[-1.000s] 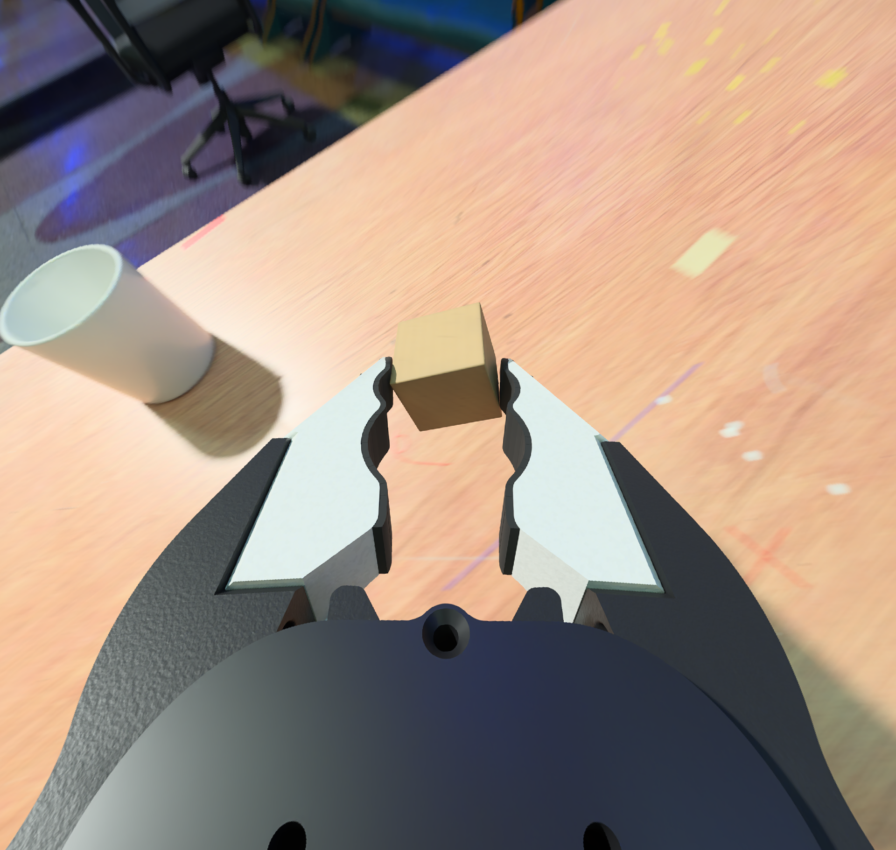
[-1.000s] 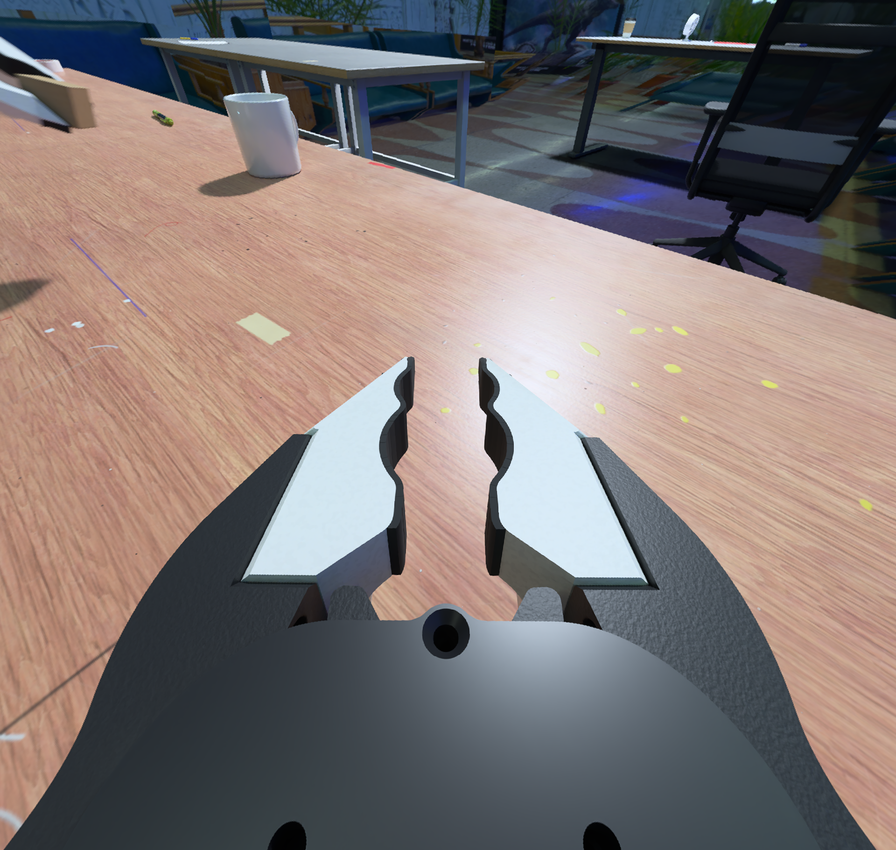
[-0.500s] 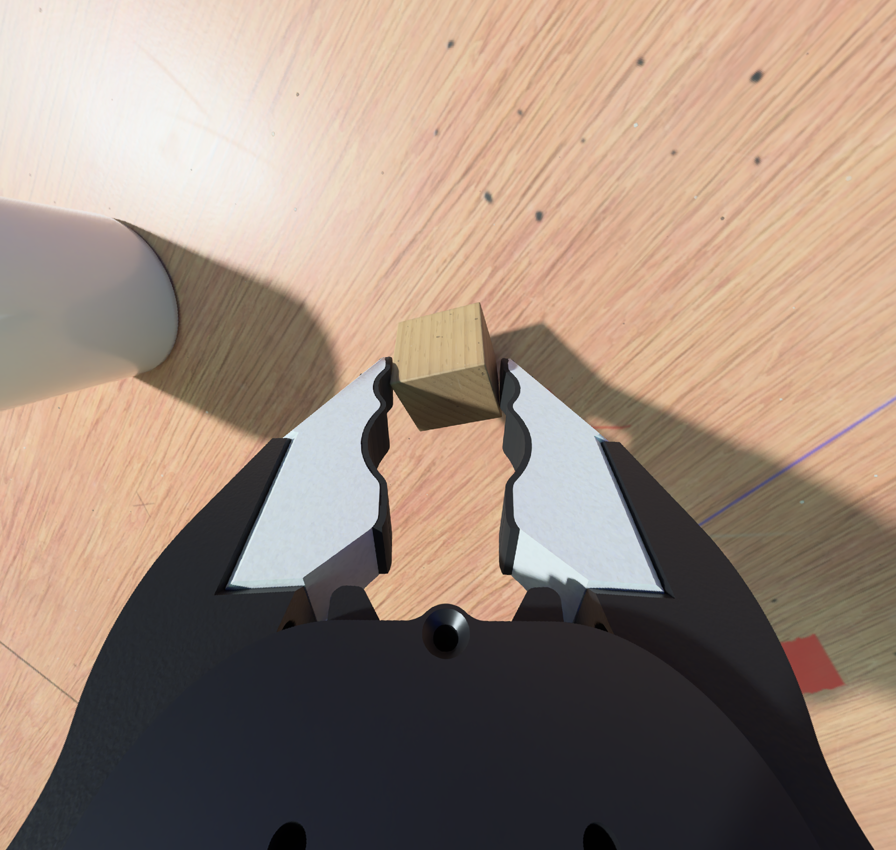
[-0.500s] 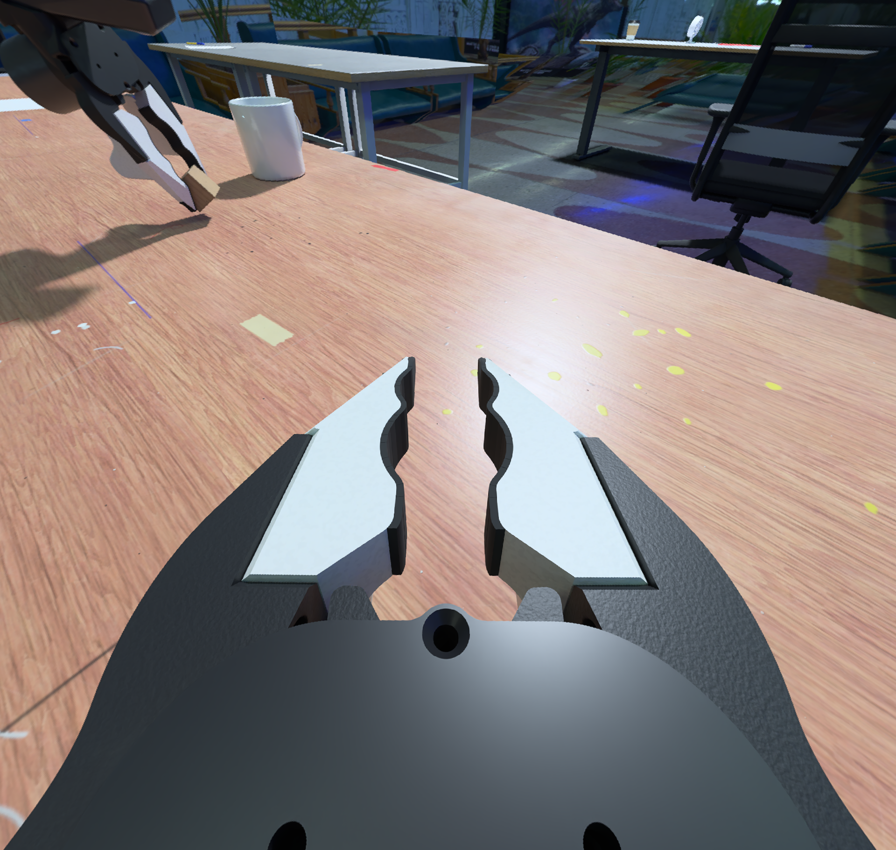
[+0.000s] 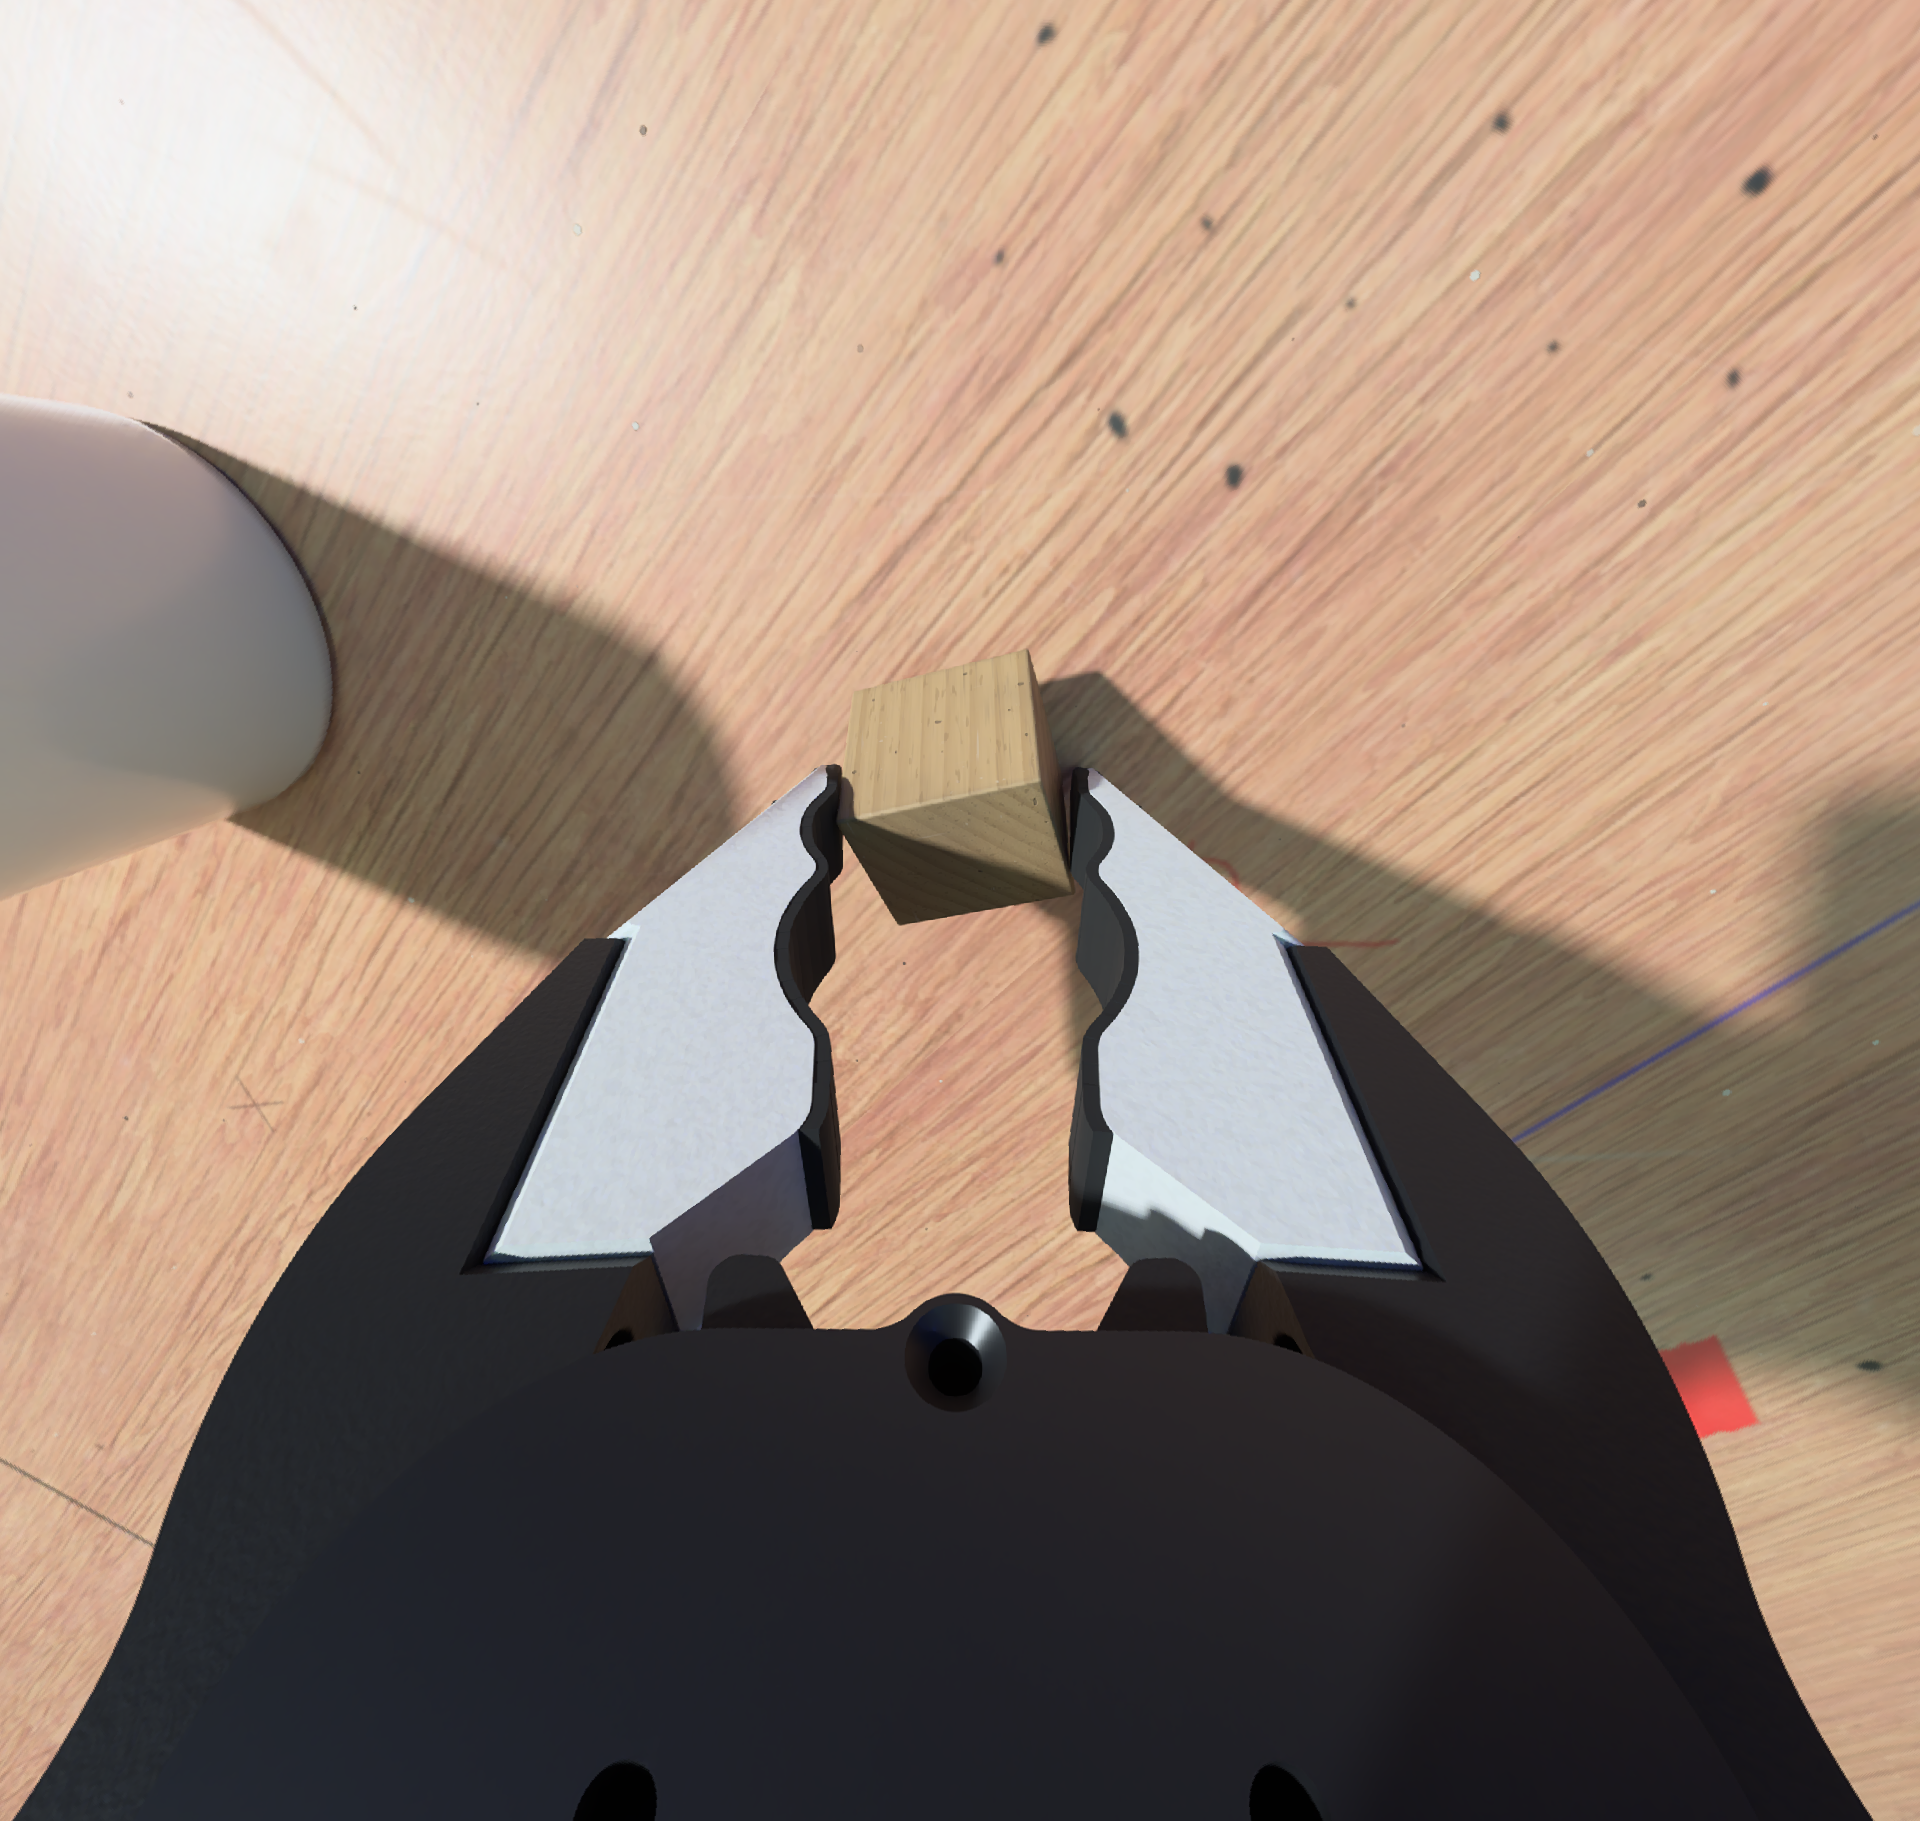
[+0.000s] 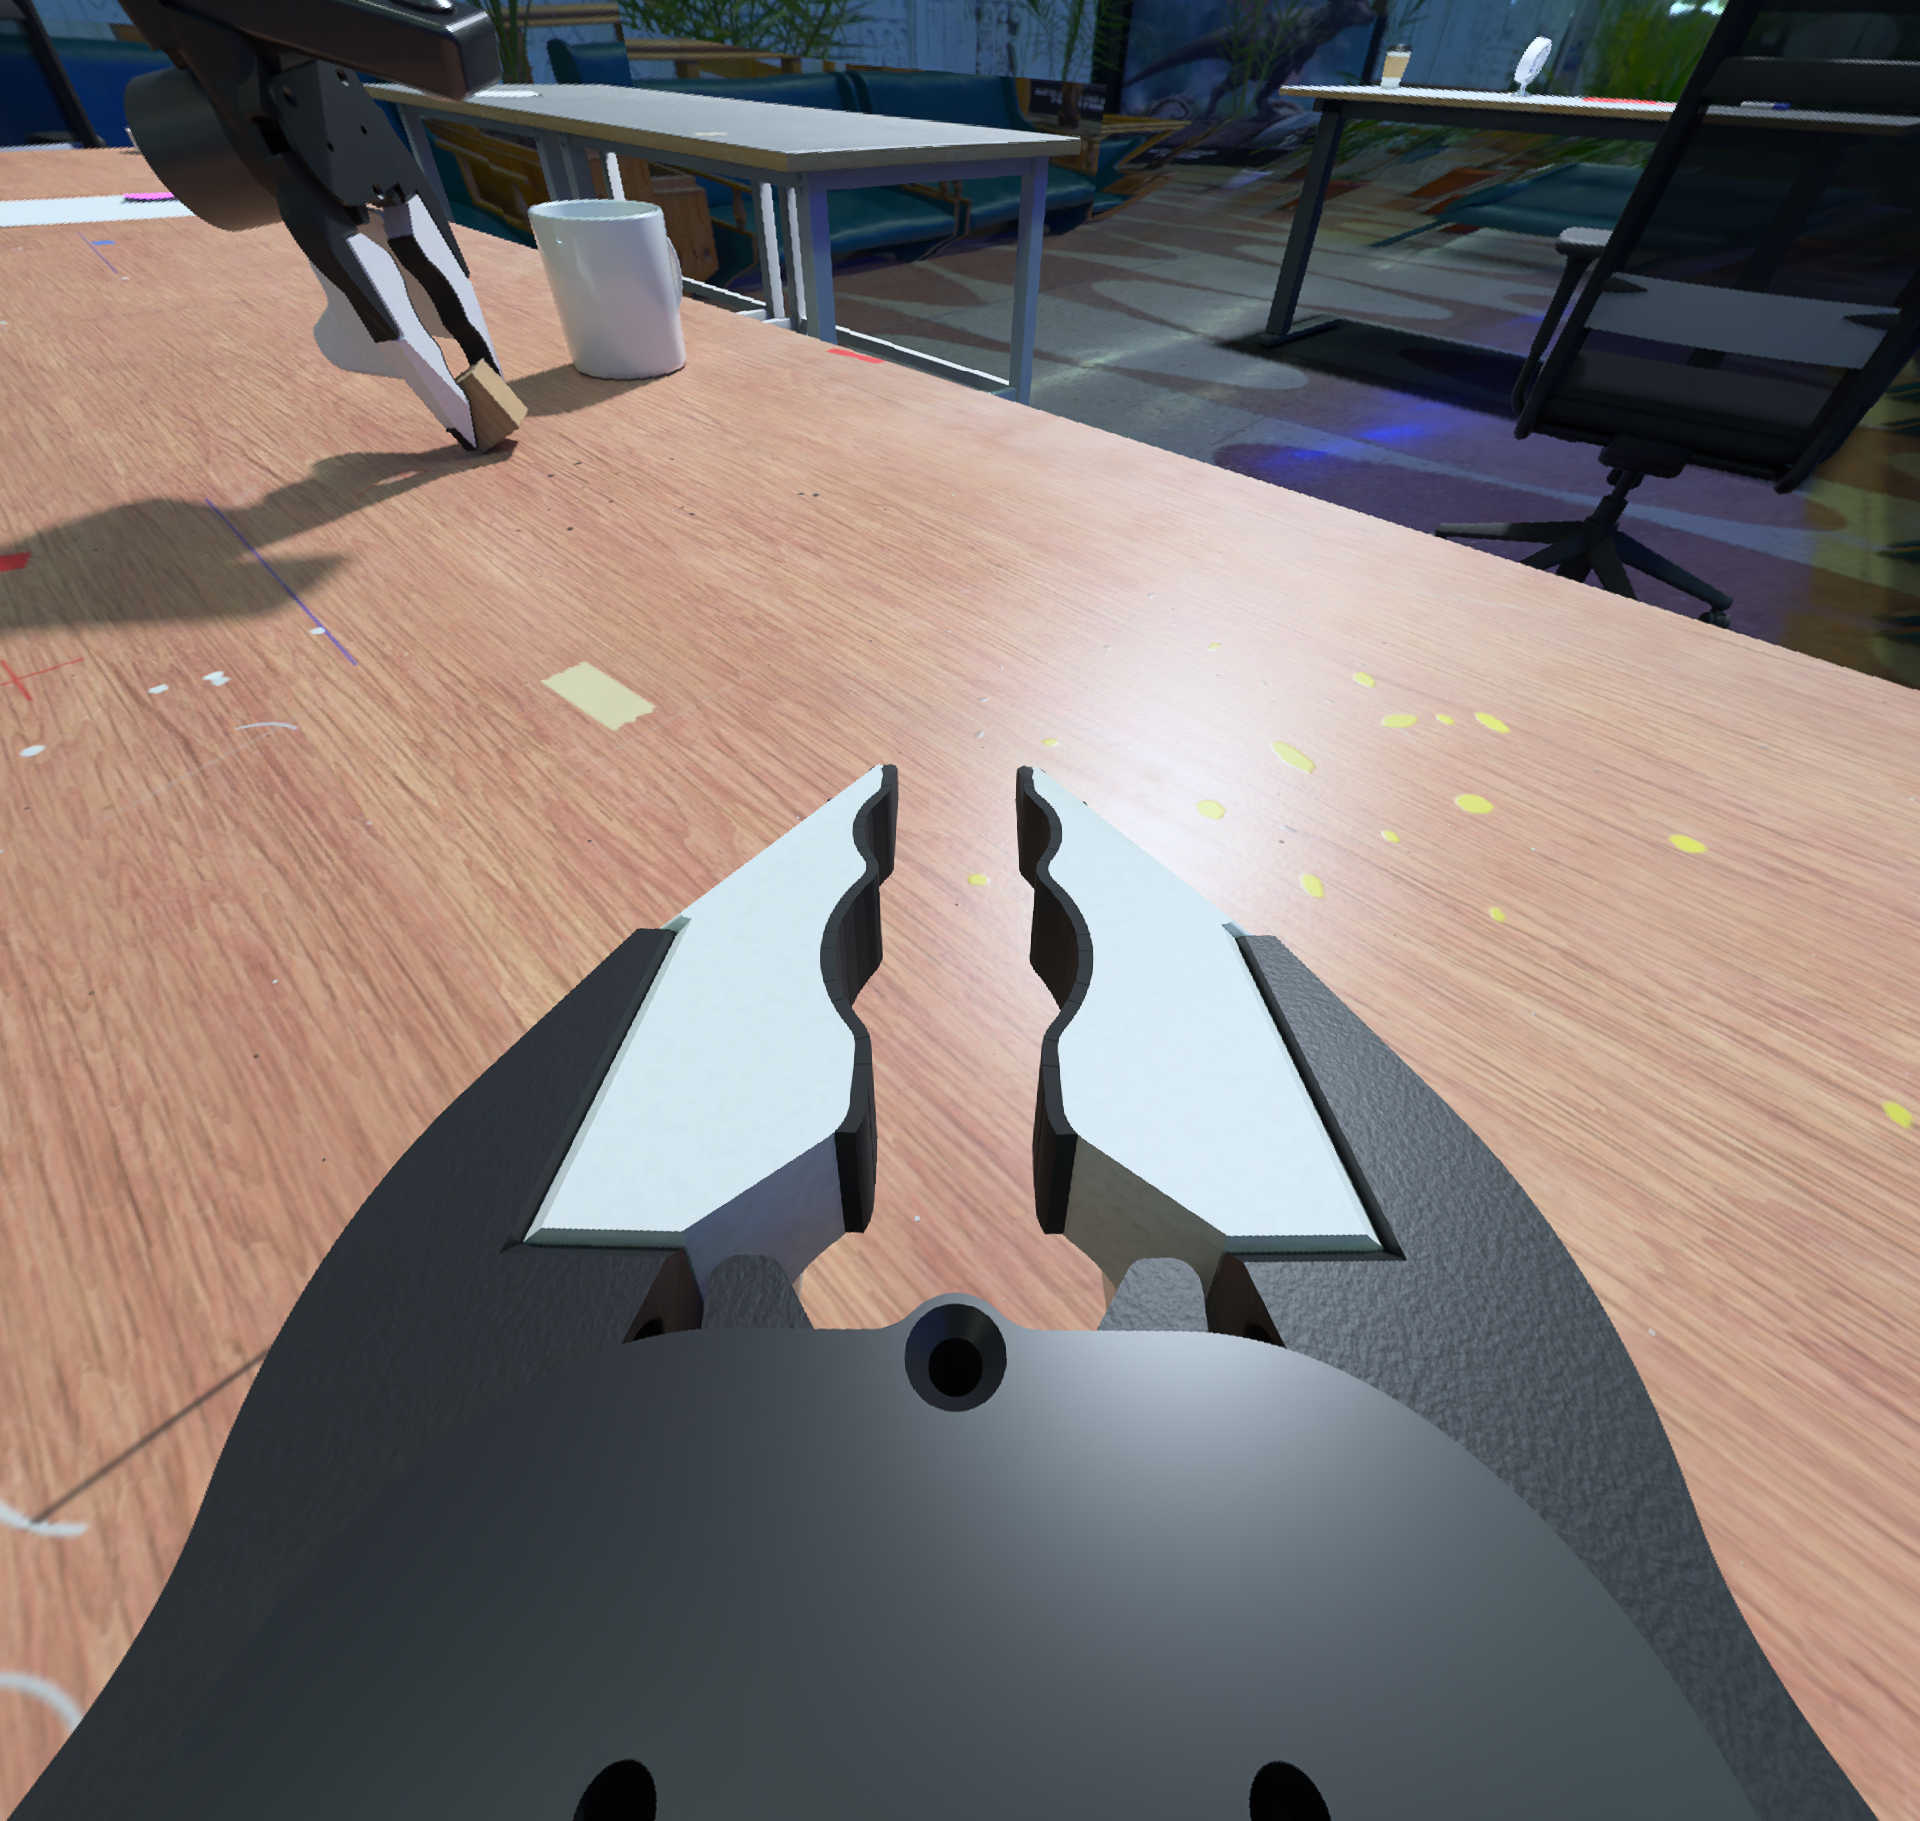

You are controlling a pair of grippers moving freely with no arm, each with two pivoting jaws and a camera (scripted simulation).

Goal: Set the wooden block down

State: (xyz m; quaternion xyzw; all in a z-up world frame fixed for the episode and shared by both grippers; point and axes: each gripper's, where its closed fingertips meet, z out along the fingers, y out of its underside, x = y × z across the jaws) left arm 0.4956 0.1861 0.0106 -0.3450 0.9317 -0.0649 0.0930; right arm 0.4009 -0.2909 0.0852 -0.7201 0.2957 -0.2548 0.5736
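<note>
The left claw (image 5: 954, 815) grips the wooden block (image 5: 951, 800) between its fingertips, tilted down with the block at or just above the desk (image 5: 1351, 524), near a white mug (image 6: 613, 291). The right claw (image 6: 956, 815) hovers well apart, part-open and empty.

The block (image 5: 951, 779) is pale, matt, fine-grained wood. The table (image 5: 1351, 576) is smooth wood with a soft sheen. At nine o'clock, the mug (image 5: 135, 649) looks glossy white ceramic.
</note>
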